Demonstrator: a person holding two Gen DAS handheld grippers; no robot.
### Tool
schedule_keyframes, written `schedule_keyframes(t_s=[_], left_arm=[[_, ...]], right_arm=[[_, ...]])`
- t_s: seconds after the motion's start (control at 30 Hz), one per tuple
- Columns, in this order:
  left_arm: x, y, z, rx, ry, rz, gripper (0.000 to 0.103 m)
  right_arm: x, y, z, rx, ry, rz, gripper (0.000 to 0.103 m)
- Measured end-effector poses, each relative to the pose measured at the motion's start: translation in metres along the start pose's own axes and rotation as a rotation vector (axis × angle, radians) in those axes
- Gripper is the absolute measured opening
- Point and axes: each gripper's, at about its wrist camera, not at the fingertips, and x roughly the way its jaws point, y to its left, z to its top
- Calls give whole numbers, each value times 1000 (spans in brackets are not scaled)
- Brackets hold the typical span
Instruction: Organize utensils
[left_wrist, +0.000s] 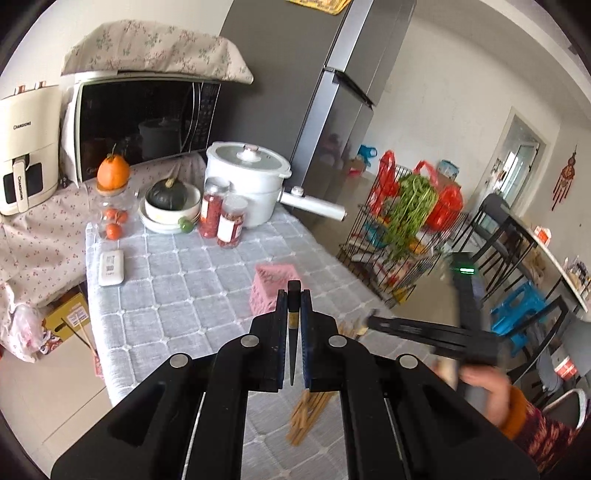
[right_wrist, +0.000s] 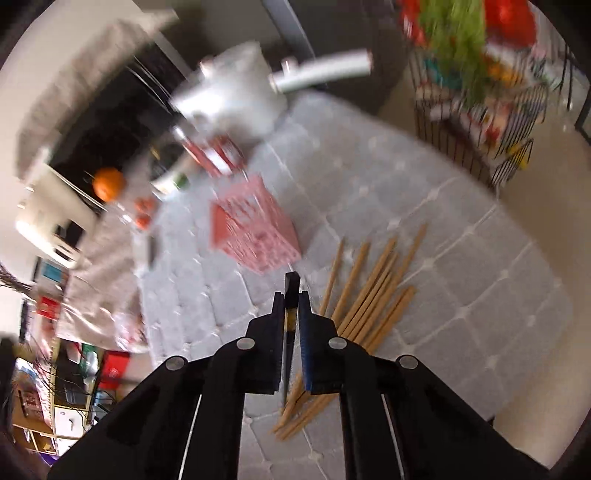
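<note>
Tongs, left (left_wrist: 294, 295) and right (right_wrist: 291, 295), each clamp 1 black chopstick (left_wrist: 293, 314).

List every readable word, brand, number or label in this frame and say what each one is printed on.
"CHANGHONG": upper front of the cream air fryer.
"CHANGHONG": again, vertically on the fryer's drawer handle.
Labels on the two red-filled jars: too small to read.
White device on the tablecloth: code and print too small to read.
Microwave panel: unreadable.
Right wrist view: too blurred to read.

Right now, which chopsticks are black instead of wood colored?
The black chopstick pinched in the left gripper. The loose chopsticks on the tablecloth are tan.
</note>
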Motion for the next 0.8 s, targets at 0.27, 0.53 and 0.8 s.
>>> schedule_keyframes(t_s=[0.27, 0.53, 0.8], left_arm=[[20, -28, 52, -20, -80, 52, 6], [82, -28, 97, -64, -108, 126, 6], [142, -2, 88, -135, 12, 172, 39]], right_arm=[[-115, 10, 55, -28, -260, 90, 7], [-114, 21, 101, -51, -299, 147, 7], [-73, 28, 128, -27, -239, 164, 6]])
